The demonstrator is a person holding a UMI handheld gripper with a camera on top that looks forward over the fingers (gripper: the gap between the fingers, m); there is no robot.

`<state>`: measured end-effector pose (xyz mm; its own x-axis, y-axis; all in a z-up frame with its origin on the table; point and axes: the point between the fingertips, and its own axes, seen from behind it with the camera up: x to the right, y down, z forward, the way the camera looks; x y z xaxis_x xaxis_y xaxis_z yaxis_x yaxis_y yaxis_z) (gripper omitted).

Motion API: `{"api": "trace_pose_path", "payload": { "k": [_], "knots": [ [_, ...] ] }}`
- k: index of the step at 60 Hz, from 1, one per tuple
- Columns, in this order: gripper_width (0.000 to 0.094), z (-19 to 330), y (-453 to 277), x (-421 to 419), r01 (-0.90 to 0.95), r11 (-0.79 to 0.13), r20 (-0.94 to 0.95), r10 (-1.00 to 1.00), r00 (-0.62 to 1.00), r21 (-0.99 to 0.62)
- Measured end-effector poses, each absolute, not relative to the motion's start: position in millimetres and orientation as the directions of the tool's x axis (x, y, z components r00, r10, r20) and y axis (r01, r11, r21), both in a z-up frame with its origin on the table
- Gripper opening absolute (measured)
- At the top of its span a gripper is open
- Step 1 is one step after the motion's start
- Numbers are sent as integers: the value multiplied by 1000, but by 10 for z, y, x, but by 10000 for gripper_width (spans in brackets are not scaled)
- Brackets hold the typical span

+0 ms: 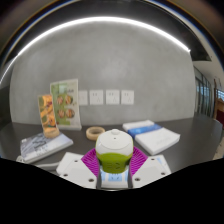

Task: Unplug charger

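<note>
Charger [113, 146], a rounded white-and-green lump, sits right between the tool's [113, 166] two fingers, low and close in, over the purple pads [92, 160] that show at either side of it. I cannot make out a socket or a cable from where it sits, so whether it is already free of its outlet is not clear.

What could go wrong, to my eye: if the plug is seated, a pull at an angle could jam or bend the prongs, or drag the outlet strip along instead of freeing the plug. The body looks smooth and domed, so it may slip out if the grip is light or rides too high.

As for the tool, the fingers stand narrow, hugging the charger's flanks; it looks clamped, with no gap visible on either side.

Beyond it on the grey surface [185, 134] lie a roll of tape [94, 132], a flat blue-and-white box [152, 135], some papers in a tray [40, 146], and an upright picture card [60, 108] near the wall
</note>
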<state>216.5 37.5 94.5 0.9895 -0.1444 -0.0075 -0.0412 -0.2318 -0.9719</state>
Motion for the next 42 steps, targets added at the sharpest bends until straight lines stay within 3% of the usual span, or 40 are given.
{"api": "trace_pose_path", "payload": {
  "k": [9, 17, 24, 31, 42],
  "knots": [
    [342, 2231, 176, 2381, 48, -33, 54, -216, 975, -998],
    [342, 2504, 105, 2790, 117, -25, 120, -281, 952, -993],
    [347, 2172, 229, 3200, 132, -110, 160, -308, 938, -985],
    [398, 1543, 497, 3660, 120, -271, 198, -285, 938, -955],
    [435, 663, 965, 4152, 45, -439, 145, -197, 970, -897]
  ]
}}
